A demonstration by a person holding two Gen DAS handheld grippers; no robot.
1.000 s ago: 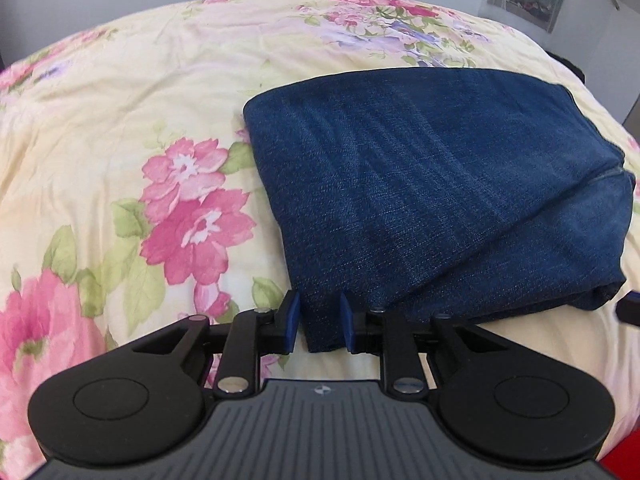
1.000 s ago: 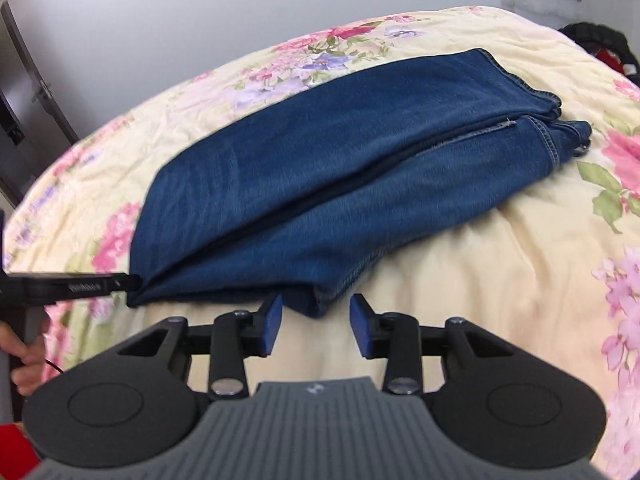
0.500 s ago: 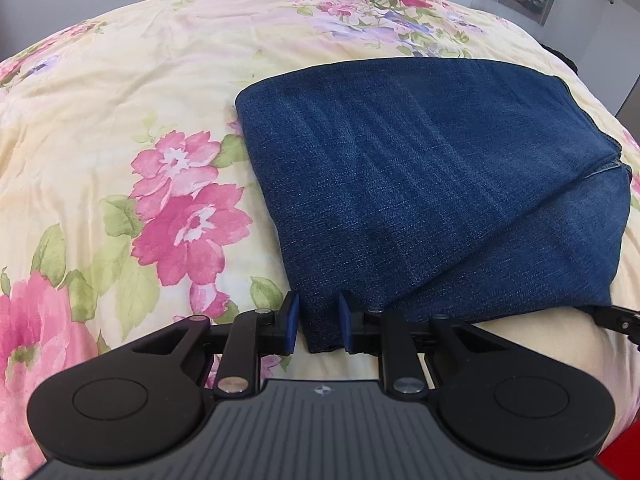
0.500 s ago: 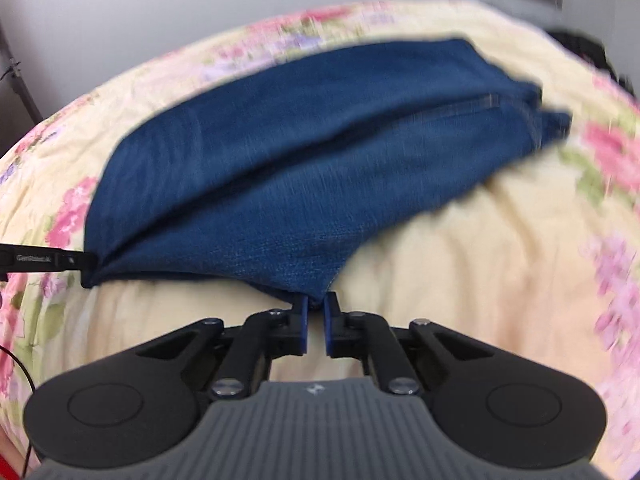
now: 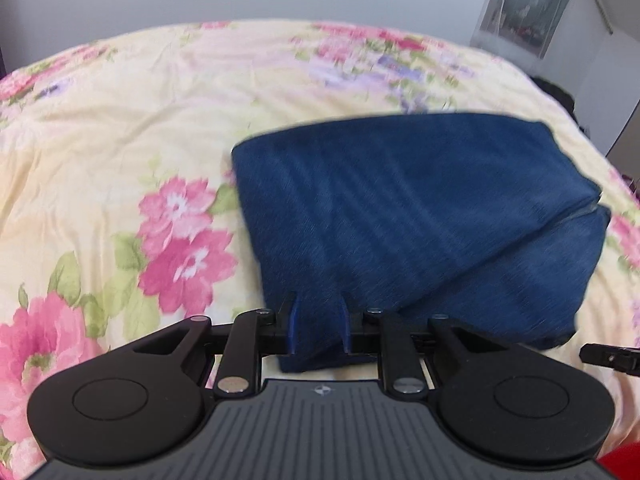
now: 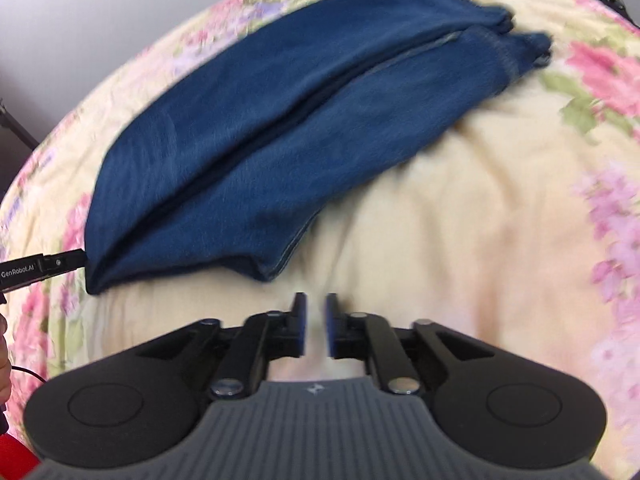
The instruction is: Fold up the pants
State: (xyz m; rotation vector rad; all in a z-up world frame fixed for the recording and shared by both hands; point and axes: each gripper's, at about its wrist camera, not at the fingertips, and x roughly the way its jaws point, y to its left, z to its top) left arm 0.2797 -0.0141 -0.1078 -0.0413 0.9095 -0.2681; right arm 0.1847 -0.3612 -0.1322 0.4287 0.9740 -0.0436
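Your left tongs [image 5: 319, 326] pinch the near corner of the folded dark blue denim pants [image 5: 416, 224], which lie on the bed's cream quilt with pink flowers [image 5: 120, 152]. Your right tongs [image 6: 316, 326] hang over bare quilt just short of the pants' near edge, their blue pads nearly together with only a narrow gap and gripping nothing. Nothing lies between them and the denim.

Folded dark blue denim pants [image 5: 420, 216], a matt, finely ribbed woven cloth, lie on a soft, lightly creased cream cotton bedspread with pink flower print [image 5: 120, 128]. The left black matt plastic tongs [image 5: 319, 328] carry blue pads and shiny metal pivot screws, as do the right tongs [image 6: 316, 326].
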